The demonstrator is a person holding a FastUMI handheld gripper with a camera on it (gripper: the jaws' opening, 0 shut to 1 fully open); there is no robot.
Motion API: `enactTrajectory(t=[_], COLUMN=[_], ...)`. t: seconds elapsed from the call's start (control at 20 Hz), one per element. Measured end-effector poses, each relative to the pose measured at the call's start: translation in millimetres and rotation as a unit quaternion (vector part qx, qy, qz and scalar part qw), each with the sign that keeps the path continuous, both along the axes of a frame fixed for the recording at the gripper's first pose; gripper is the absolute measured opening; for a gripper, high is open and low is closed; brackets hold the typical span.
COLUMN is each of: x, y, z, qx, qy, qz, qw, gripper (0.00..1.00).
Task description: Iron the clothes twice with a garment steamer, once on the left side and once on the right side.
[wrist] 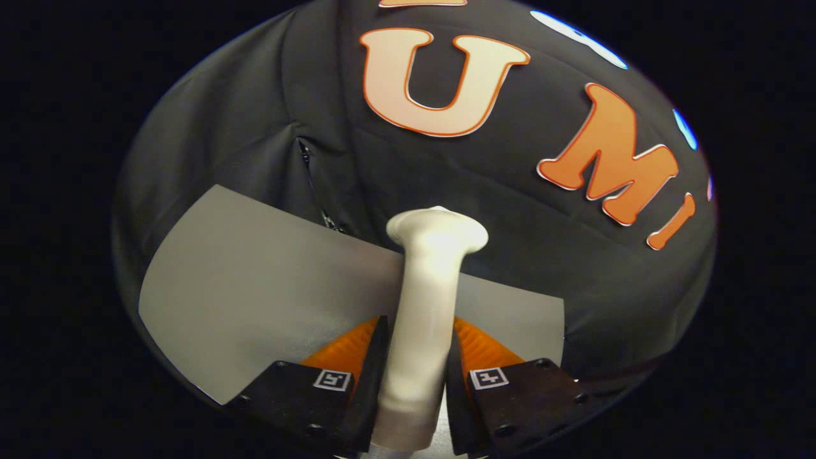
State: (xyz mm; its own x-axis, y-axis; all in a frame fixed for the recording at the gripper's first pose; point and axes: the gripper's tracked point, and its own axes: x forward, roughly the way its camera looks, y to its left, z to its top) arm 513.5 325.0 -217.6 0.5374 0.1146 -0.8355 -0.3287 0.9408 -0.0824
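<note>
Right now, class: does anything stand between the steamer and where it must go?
Nothing visible blocks it. The jaws of the gripper are shut on the steamer; ahead lie the grey surface and black cloth wall. No garment can be made out.

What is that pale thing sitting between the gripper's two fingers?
In the gripper view, the white garment steamer stands between the gripper fingers, which press on its handle from both sides. Its flared head reaches beyond them, over the grey surface.

Backdrop is the booth's black cloth wall (268,127), kinda puffy with seams and soft folds, and a zipper (312,182) running down a seam. Below it sits a flat grey tabletop (255,287), evenly lit, no glare.
</note>
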Motion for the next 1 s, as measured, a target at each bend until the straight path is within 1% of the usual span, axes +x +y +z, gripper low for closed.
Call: enactTrajectory(t=[0.1, 0.2, 0.3, 0.45, 0.55, 0.65, 0.75, 0.85, 1.0], x=[-0.9, -3.9, -4.7, -24.5, -41.2, -62.0, -86.5, -111.3, -153.5], y=[-0.3, 2.6, 7.5, 14.6, 17.1, 15.9, 10.1, 2.3, -12.6], z=[13.2, 37.0, 66.9, 99.9, 115.2, 127.6, 131.0, 132.2, 154.1], qx=[0.016, 0.042, 0.054, 0.058, 0.078, 0.114, 0.143, 0.173, 0.219], qy=[-0.029, -0.069, -0.122, -0.159, -0.176, -0.193, -0.201, -0.206, -0.246], qz=[0.002, 0.01, 0.022, 0.042, 0.04, 0.031, 0.026, 0.021, 0.021], qw=[0.999, 0.997, 0.991, 0.985, 0.981, 0.974, 0.969, 0.963, 0.944], gripper=[0.48, 0.48, 0.48, 0.48, 0.48, 0.46, 0.44, 0.44, 0.44])
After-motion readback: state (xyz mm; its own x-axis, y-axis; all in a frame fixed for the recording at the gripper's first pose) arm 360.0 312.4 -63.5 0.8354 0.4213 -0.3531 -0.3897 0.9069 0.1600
